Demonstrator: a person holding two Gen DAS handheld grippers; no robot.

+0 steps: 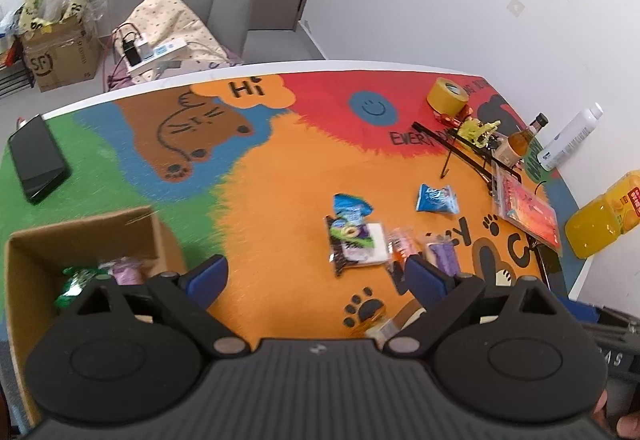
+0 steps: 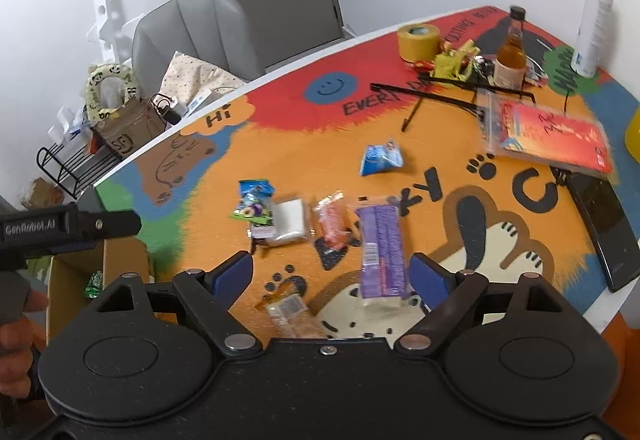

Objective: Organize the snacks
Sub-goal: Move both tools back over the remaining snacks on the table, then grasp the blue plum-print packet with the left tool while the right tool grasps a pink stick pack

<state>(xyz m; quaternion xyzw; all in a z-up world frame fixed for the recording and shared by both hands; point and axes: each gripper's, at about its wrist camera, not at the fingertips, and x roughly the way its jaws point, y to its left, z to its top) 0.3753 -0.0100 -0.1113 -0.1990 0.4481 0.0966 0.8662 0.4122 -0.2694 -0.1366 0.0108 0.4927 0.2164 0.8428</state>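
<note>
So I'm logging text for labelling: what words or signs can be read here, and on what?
"Hi": orange bubble on the table mat.
"EVERY...": red part of the mat, the rest hidden by a black rack.
"SF": cardboard box on the floor.
"GenRobot.AI": left tool's body.
Smiley sign: blue circle on the mat.
Snack wrappers and red booklet: too blurred to read.

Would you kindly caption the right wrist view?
Open right gripper above scattered snacks, purple packet nearest, cardboard box at left.

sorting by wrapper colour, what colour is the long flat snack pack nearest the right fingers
Purple, with a pale end; the long snack pack shows best in the right wrist view.
</note>
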